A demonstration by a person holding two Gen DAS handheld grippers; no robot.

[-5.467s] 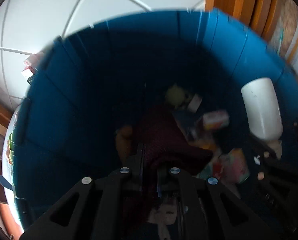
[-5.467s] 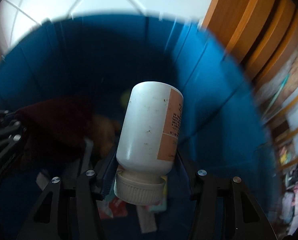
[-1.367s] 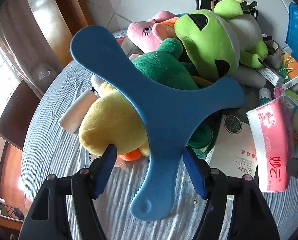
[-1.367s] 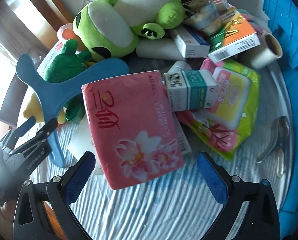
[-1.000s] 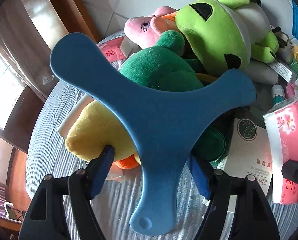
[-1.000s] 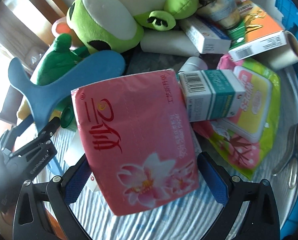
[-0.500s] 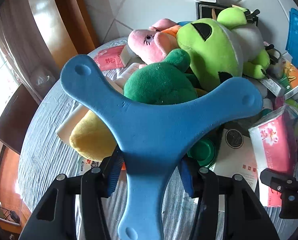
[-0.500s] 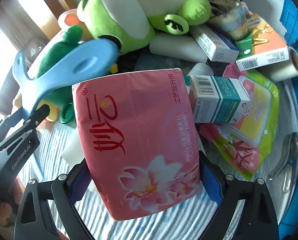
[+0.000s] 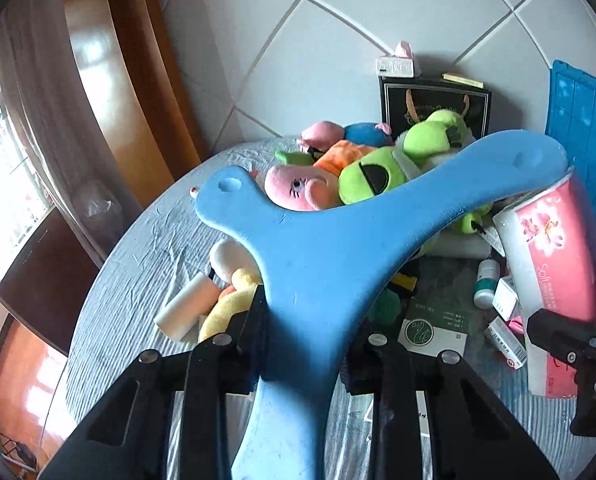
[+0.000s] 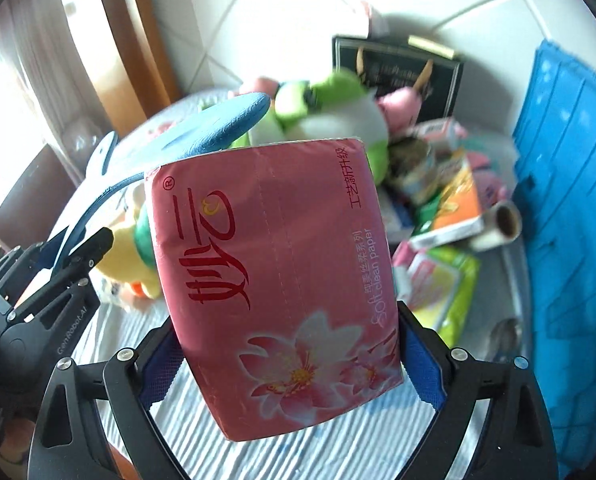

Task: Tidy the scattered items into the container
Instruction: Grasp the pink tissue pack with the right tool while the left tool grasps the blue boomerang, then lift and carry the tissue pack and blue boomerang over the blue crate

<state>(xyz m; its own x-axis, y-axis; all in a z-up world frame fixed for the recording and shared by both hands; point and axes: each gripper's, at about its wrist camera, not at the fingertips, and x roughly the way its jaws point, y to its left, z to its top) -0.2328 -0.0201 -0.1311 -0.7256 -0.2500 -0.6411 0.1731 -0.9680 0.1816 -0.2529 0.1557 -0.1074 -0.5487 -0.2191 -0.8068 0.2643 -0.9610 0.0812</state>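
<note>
My left gripper (image 9: 304, 340) is shut on a blue three-armed boomerang (image 9: 338, 248) and holds it above the table. It also shows in the right wrist view (image 10: 201, 132). My right gripper (image 10: 285, 356) is shut on a pink tissue pack (image 10: 281, 272), lifted off the table; the pack also shows at the right of the left wrist view (image 9: 554, 264). The blue container (image 10: 570, 208) stands at the right edge, its wall also visible in the left wrist view (image 9: 582, 120).
Plush toys lie piled on the round table: a green frog (image 9: 382, 172), a pink one (image 9: 298, 186), a yellow one (image 9: 225, 308). Boxes, a wipes pack (image 10: 446, 284), an orange box (image 10: 458, 208), a tape roll (image 10: 502, 224), a white roll (image 9: 185, 308) and a black bag (image 9: 434, 104) lie around.
Both grippers have closed on their items and lifted them: the boomerang rose off the plush pile, the tissue pack rose off the table. Both views tilted up towards the wall.
</note>
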